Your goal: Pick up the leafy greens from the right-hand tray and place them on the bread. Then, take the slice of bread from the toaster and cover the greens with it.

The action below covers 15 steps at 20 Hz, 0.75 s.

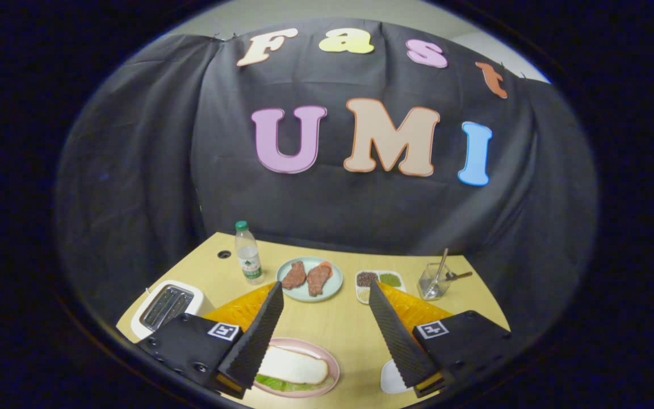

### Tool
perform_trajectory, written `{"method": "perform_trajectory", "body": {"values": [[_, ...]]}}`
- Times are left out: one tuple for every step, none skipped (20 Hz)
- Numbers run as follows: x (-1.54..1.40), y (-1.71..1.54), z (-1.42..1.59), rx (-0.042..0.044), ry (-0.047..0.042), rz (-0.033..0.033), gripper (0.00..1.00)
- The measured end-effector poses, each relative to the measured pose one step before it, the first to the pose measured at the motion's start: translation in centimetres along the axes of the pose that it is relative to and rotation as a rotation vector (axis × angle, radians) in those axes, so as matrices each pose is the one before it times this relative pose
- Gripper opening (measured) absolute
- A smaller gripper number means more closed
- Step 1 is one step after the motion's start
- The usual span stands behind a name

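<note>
**Claw spread above a finished sandwich**

The claw [325, 307] hangs over the pale wooden desk [327, 329], fingers wide apart and empty. Just beneath the left finger, a white bread slice [296, 366] covers the leafy greens [281, 384] on a round pink plate [330, 363]. Farther off sit a white toaster [168, 307], a blue plate of meat [310, 278], a clear water bottle [248, 254], a white divided tray [380, 282] and a glass cup [432, 281].

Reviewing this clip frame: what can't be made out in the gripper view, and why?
- Pink plate: the near left part, with some bread slice and greens, sits behind the left finger of the open gripper.
- White dish: mostly behind the right finger.
- Toaster: slots too dark to tell whether bread remains.
- Compartment tray: contents too small to identify.
</note>
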State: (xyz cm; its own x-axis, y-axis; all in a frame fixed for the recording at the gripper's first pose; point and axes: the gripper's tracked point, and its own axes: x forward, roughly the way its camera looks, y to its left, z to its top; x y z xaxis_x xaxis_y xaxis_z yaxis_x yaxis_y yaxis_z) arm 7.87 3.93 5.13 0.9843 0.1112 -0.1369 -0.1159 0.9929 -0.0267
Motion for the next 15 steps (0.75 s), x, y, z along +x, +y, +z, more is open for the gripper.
{"method": "perform_trajectory", "body": {"values": [[-0.474, 0.295, 0.914, 0.00303, -0.04211, 0.0031, 0.97], [-0.273, 0.161, 0.806, 0.00514, -0.0382, -0.00075, 0.97], [-0.396, 0.155, 0.762, 0.0038, -0.03357, -0.00373, 0.97], [-0.362, -0.097, 0.433, 0.00006, -0.02816, -0.00858, 0.97], [-0.404, -0.061, 0.409, -0.00864, -0.02278, -0.00813, 0.97], [-0.433, -0.147, 0.179, -0.01512, -0.01193, -0.01041, 0.97], [-0.529, -0.225, 0.118, -0.01575, -0.01308, -0.01195, 0.96], [-0.182, -0.251, -0.036, -0.01141, -0.01414, -0.01607, 0.96], [-0.339, -0.204, 0.246, -0.0053, -0.01902, -0.01425, 0.96], [-0.078, -0.301, -0.049, 0.00077, -0.0102, -0.019, 0.96], [-0.226, -0.184, -0.143, 0.00681, -0.00128, -0.0104, 0.96], [-0.025, -0.084, -0.185, 0.01164, 0.00383, -0.00578, 0.96], [-0.043, -0.136, 0.166, 0.01279, 0.00069, -0.00409, 0.96], [0.056, -0.31, 0.086, 0.00598, -0.00221, -0.0073, 0.96], [-0.076, -0.42, 0.156, -0.00033, -0.00109, -0.00958, 0.96]]}}
